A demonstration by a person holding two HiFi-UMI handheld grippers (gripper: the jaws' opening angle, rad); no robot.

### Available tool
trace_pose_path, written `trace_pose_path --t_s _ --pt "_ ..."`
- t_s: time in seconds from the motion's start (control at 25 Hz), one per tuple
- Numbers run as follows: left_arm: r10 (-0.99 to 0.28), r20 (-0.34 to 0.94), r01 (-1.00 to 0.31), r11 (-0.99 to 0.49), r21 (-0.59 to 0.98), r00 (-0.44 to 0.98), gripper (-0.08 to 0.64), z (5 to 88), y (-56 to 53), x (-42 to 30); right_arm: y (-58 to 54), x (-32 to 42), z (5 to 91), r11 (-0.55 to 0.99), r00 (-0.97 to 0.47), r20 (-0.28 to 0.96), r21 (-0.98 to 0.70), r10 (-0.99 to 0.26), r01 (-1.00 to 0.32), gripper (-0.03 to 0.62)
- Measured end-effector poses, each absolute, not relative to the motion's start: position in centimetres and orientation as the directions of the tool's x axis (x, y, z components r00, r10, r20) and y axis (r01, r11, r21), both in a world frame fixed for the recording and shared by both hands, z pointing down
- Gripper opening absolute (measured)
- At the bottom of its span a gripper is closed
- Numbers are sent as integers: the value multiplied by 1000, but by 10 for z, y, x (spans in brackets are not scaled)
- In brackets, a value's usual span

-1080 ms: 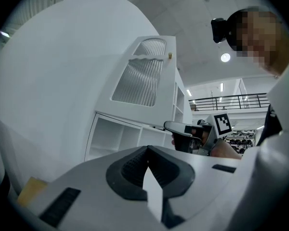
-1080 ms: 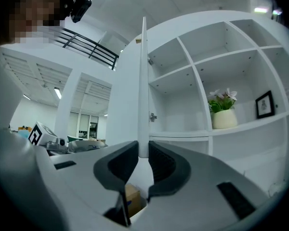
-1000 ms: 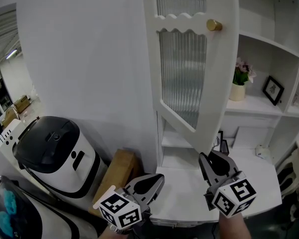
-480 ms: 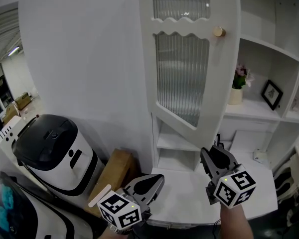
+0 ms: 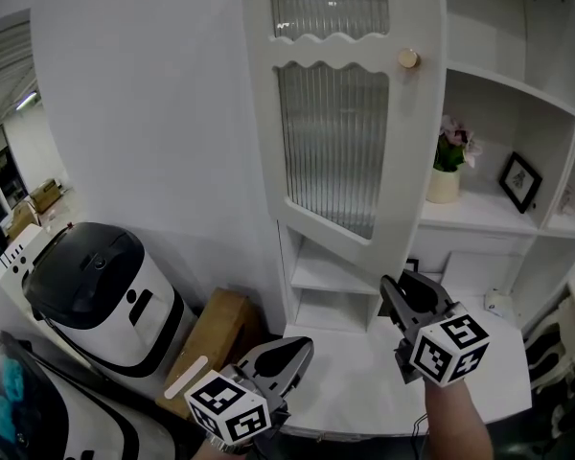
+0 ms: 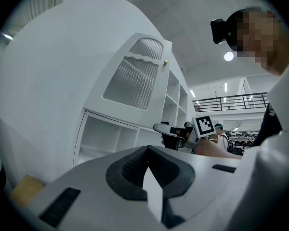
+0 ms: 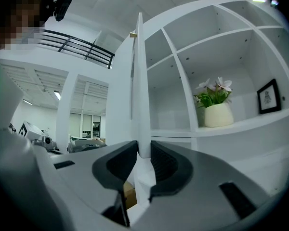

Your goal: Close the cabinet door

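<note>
right gripper view shows our right tongs (image 7: 144, 150) grasping the bottom edge of the cabinet door (image 7: 137, 81). the jaws have just been opening a little, but both sides touch the door. the door stands open, just left of the flower pot (image 7: 217, 114). our left tongs (image 6: 147, 153) are clenched on nothing, low and left of the flower pot.

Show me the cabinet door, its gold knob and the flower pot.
cabinet door (image 5: 331, 142): head view, on its ribbed glass panel.
gold knob (image 5: 407, 58): head view, on the knob's round face.
flower pot (image 5: 444, 186): head view, on the pot's cream side, below the leaves.
</note>
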State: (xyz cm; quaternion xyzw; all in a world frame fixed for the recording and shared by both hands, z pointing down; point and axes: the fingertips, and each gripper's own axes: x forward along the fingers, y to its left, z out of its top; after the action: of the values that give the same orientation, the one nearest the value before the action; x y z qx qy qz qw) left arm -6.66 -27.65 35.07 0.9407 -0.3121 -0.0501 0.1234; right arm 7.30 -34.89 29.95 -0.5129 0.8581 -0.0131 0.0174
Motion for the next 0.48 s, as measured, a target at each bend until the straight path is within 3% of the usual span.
trace_pose_path --t_s 0.48 --pt "-630 -12 -608 -754 249 777 6 348 -280 -49 -376 95 301 489 -489 -12 -46 -872 -871 94"
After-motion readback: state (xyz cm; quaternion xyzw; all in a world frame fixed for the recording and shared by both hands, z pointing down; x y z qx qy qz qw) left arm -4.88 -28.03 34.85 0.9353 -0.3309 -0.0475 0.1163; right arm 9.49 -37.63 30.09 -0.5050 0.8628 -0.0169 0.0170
